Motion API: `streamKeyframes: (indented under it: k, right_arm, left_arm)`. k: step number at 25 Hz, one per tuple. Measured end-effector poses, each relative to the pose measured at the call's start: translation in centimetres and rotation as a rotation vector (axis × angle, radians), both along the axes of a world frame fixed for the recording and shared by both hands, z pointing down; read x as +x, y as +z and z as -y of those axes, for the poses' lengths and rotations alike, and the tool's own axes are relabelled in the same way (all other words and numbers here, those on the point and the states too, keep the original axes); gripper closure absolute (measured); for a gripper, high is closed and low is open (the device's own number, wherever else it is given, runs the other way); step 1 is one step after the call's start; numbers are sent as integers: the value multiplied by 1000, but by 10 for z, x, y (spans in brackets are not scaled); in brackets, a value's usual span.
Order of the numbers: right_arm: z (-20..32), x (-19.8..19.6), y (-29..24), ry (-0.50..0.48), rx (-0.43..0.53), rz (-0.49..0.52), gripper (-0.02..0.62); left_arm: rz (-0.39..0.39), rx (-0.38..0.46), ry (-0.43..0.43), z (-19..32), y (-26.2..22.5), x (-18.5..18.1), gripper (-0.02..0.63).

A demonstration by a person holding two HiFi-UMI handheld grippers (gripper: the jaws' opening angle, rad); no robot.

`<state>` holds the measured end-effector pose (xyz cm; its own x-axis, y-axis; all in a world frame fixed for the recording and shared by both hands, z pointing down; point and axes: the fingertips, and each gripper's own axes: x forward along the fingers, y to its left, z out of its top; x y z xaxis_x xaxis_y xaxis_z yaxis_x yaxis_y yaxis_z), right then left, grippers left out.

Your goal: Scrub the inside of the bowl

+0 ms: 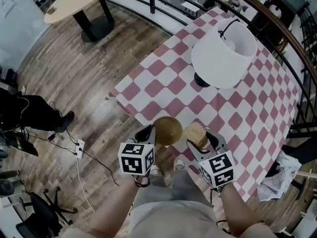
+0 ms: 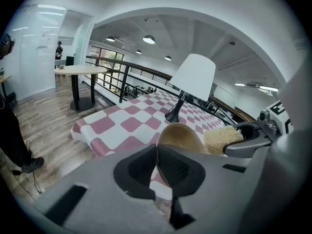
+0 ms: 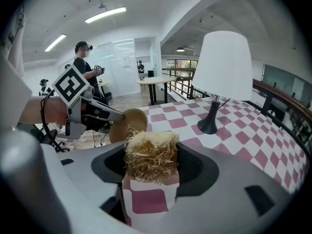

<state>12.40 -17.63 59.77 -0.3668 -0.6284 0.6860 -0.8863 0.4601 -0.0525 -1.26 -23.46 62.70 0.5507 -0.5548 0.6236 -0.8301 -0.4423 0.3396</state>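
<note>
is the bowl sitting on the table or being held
Held: the left gripper is shut on the rim of the bowl, in the air.

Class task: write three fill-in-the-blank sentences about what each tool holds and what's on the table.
The left tool is shut on the rim of the brown ____.
In the head view, the right tool holds the fibrous scrubber to the bowl's ____.
The lamp on the checked tablecloth has a ____ shade.
Missing words: bowl; right; white.
</note>
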Motion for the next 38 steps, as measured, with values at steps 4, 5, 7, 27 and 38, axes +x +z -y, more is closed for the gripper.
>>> streamKeyframes:
  k: [4,5,7,27,38]
  right_arm:
    - [1,0,21,23,-22,40,331]
    - [1,-1,26,23,-30,43,331]
    - [-1,-3,33,25,-41,48,331]
    - [-8,-9,39,39,-8,136,331]
    - [-3,-29,-7,-20,67,146,331]
  left_arm:
    - [11,-24,10,2,26,6,580]
    - [9,-37,6,2,34,6,580]
    - [-2,-70,-6,0,48,7,580]
    - [-45,-97,-66,-6,78,11,500]
    - [-17,-22,-91,-15,33,-9,482]
